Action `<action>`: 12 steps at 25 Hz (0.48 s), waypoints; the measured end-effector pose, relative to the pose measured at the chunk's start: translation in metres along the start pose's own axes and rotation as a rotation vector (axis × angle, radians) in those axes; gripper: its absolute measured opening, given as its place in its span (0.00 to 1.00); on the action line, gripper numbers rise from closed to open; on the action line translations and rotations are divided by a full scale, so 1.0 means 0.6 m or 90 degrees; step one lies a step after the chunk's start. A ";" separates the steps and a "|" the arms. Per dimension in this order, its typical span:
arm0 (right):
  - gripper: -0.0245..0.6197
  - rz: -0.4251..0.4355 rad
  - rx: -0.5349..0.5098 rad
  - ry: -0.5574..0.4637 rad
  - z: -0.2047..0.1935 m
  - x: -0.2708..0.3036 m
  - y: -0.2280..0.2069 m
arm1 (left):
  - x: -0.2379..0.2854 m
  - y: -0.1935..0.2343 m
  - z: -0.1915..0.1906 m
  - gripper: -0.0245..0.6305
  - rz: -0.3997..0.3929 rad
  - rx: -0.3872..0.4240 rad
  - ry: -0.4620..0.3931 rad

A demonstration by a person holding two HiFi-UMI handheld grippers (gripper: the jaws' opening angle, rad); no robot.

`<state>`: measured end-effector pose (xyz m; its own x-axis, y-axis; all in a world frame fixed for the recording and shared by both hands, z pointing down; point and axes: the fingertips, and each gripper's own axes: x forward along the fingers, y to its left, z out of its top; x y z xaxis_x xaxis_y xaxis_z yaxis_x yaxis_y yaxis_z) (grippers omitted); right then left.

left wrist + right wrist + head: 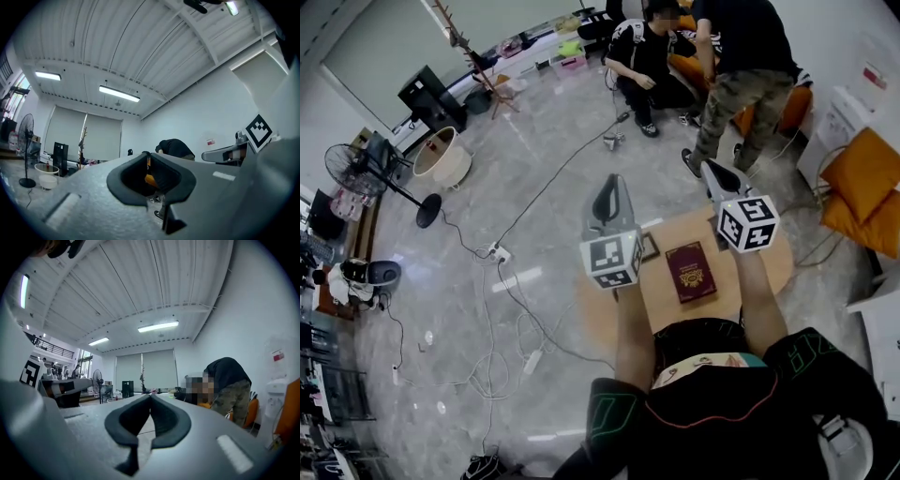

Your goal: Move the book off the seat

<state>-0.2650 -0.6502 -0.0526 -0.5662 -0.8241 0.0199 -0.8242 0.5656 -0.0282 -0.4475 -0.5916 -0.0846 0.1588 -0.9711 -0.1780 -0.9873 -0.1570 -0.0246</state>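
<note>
A dark red book (691,271) lies flat on the round wooden seat (773,267), close in front of the person. My left gripper (608,192) is raised above the seat's left edge, jaws shut and empty. My right gripper (713,172) is held up over the seat's far right side, also shut with nothing in it. Both point forward and upward, away from the book. In the left gripper view the left gripper (146,154) tips meet in front of the ceiling and far wall. The right gripper (150,397) shows closed tips in the right gripper view.
A small framed picture (649,247) lies on the seat left of the book. Two people (741,66) stand and crouch just beyond the seat. Cables and a power strip (497,252) cross the floor at left. Orange cushions (865,183) sit at right; a fan (356,169) and basket (441,155) stand far left.
</note>
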 end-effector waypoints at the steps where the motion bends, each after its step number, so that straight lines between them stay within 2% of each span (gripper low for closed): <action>1: 0.04 0.002 -0.003 -0.005 0.005 0.005 0.004 | -0.001 0.004 0.006 0.06 0.000 0.009 -0.008; 6: 0.04 0.010 -0.017 -0.013 0.014 0.028 0.017 | 0.006 0.012 0.022 0.07 -0.005 0.037 -0.033; 10: 0.04 0.014 -0.029 -0.016 0.018 0.035 0.018 | 0.016 0.008 0.014 0.10 -0.010 0.074 -0.026; 12: 0.04 0.004 -0.034 -0.023 0.020 0.036 0.012 | 0.023 0.008 0.007 0.11 -0.009 0.076 -0.019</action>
<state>-0.2831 -0.6643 -0.0643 -0.5710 -0.8208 -0.0156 -0.8208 0.5706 0.0251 -0.4499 -0.6047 -0.0913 0.1743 -0.9630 -0.2057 -0.9787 -0.1463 -0.1441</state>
